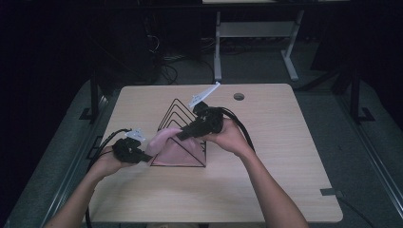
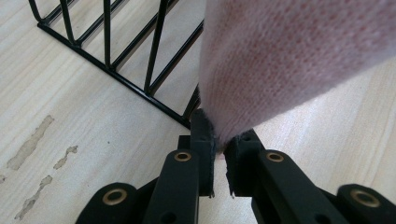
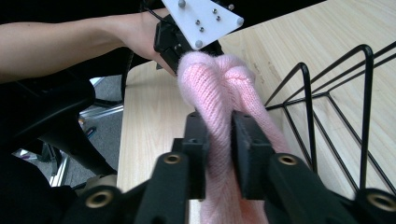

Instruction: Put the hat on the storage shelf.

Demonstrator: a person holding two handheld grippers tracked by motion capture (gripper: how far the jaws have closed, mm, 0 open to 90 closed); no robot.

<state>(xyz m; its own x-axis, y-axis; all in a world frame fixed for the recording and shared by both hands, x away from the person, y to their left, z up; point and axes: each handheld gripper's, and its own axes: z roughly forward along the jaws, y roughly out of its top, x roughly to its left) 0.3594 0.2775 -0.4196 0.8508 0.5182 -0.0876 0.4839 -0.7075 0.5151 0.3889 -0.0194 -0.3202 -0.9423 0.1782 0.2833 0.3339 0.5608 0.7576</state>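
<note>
A pink knitted cloth [image 1: 164,142] hangs over the near end of a black wire rack [image 1: 178,111] of triangular loops on the wooden table [image 1: 285,142]. My left gripper [image 1: 141,154] is at the cloth's left end. In the left gripper view it [image 2: 219,140] is shut on the cloth's lower edge [image 2: 299,56], right beside the rack's base bar [image 2: 112,46]. My right gripper [image 1: 183,135] comes in from the right above the rack. In the right gripper view its jaws [image 3: 219,130] pinch a bunched fold of the cloth [image 3: 219,84], with the rack [image 3: 336,107] to the right.
A round cable hole [image 1: 238,96] sits near the table's far edge. A white desk frame [image 1: 252,33] stands on the floor beyond. Pale stains [image 2: 30,144] mark the tabletop left of the rack. The table's left edge lies close to my left hand.
</note>
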